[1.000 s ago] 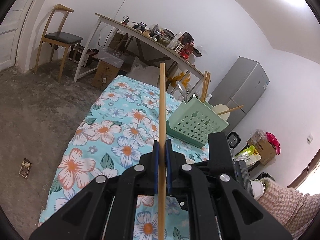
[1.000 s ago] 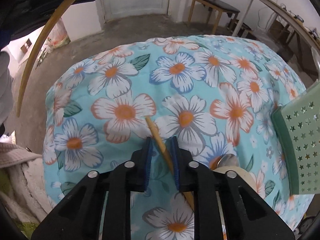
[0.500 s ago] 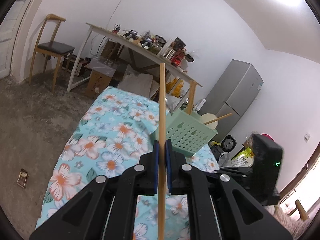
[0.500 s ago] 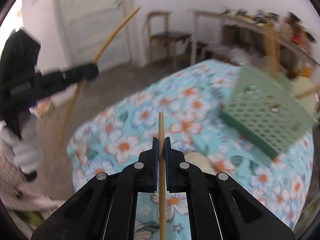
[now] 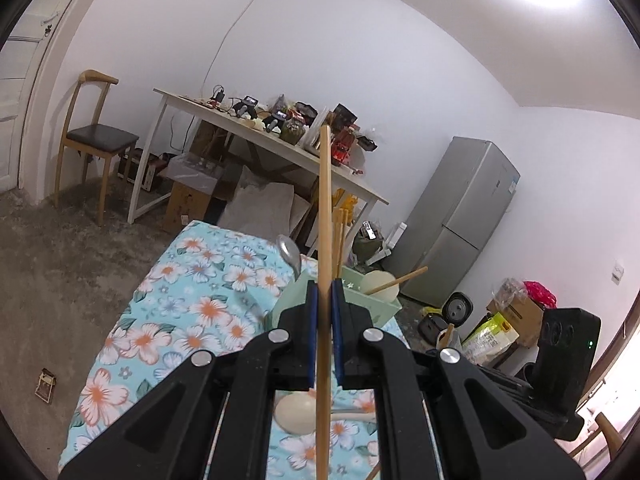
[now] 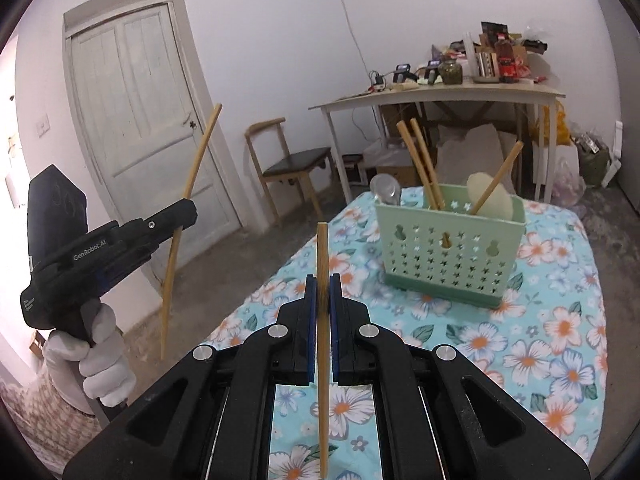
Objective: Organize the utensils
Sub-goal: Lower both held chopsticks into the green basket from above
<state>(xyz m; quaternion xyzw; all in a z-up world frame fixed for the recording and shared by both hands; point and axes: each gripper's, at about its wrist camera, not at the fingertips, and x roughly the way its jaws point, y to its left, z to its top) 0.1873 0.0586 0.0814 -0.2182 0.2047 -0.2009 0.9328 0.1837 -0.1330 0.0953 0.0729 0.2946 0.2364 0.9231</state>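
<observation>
left gripper [image 5: 324,300]: clamped on a chopstick [image 5: 325,240], held upright in the air
right gripper [image 6: 323,292]: jaws just closed; pinching second chopstick [image 6: 322,264], upright above the cloth [image 6: 560,340]
caddy [image 6: 448,252]: green, on floral cloth; holds two chopsticks, metal spoon, wooden spoon
ladle [image 5: 296,410]: pale, lies on cloth under left gripper

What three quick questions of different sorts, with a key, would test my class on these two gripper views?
1. True or false: each gripper is shut on a chopstick.
2. Which lies on the cloth, not in the basket? A) metal spoon B) pale spoon C) chopstick pair
3. Fill in: the basket stands on a ____ cloth.

Key
1. True: left gripper clamps left chopstick; right gripper clamps right chopstick.
2. B: pale spoon; metal spoon stands in the basket.
3. Floral cloth.
</observation>
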